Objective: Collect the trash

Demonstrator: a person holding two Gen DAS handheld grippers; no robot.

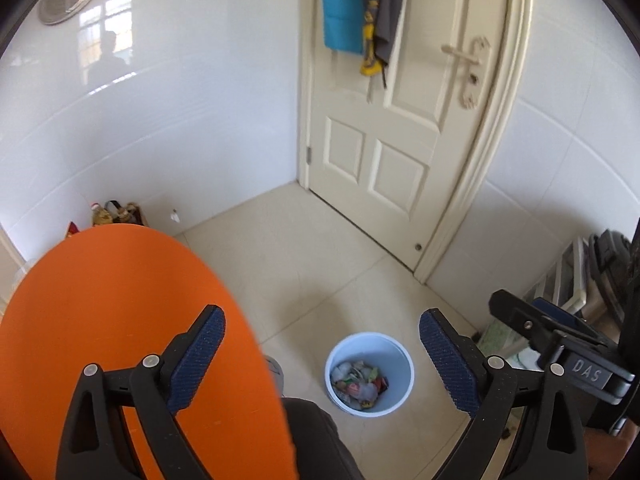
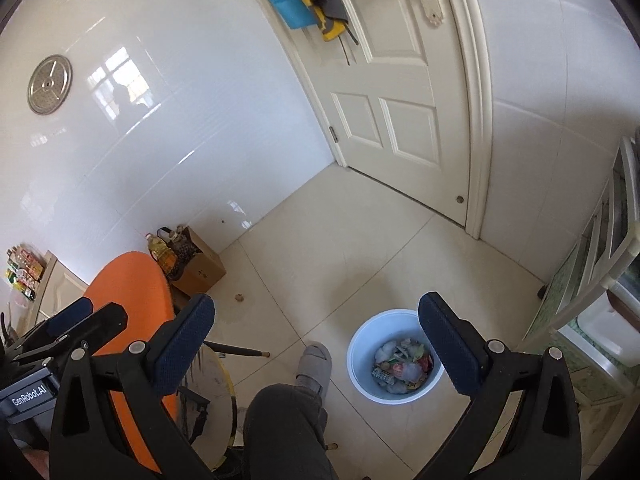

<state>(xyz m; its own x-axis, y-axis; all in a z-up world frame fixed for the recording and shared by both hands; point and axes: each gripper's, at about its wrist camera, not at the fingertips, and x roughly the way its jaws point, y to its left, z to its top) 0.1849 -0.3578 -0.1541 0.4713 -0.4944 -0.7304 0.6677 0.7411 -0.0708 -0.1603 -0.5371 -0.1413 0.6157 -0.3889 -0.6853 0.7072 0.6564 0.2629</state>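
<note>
The white bin (image 1: 369, 374) of trash (image 1: 360, 382) is seen on the floor, below and ahead; both the left hand-held gripper (image 1: 322, 360) and right hand-held gripper (image 2: 316, 348) are held spread, empty, the right judged nearer.

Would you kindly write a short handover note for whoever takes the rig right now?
Left gripper: open, empty, above the table edge.
Right gripper: open, empty, above the floor.
Bin: on the floor by your foot, holding wrappers.
Done: trash in the bin; orange table shows none.
Left: one small brown scrap on the floor near the box.
</note>
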